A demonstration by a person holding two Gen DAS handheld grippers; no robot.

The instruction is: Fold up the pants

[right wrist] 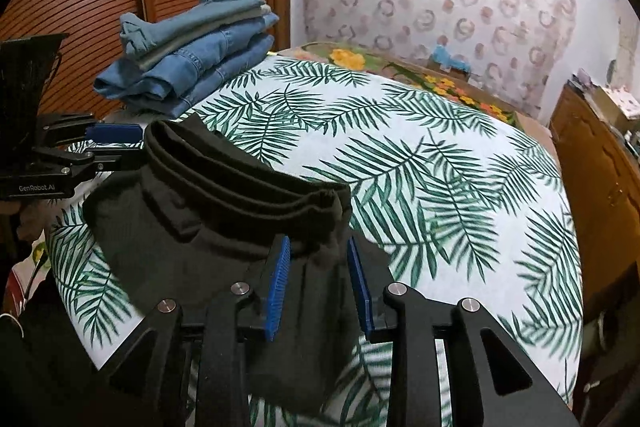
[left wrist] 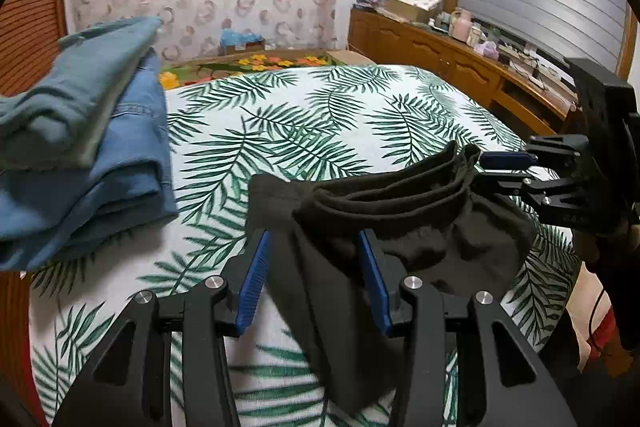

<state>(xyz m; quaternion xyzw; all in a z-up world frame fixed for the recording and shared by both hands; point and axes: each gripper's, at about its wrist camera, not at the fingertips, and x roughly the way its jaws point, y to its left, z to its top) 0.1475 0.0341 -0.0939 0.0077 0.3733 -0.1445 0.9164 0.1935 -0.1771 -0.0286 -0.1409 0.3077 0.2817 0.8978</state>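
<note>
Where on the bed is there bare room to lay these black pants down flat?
Bare leaf-print sheet lies between the black pants and the floral blanket. Crowded: the far corner, under the folded jeans stack.

Even, soft indoor light; strong fisheye bending and dark corners, slight blur.

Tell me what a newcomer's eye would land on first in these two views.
First, the black pants, bunched at the near edge of the palm-leaf bedspread, with the left tongs and right tongs each open around one end of the waistband. Next, the stack of folded jeans at the bed's far left corner.
</note>
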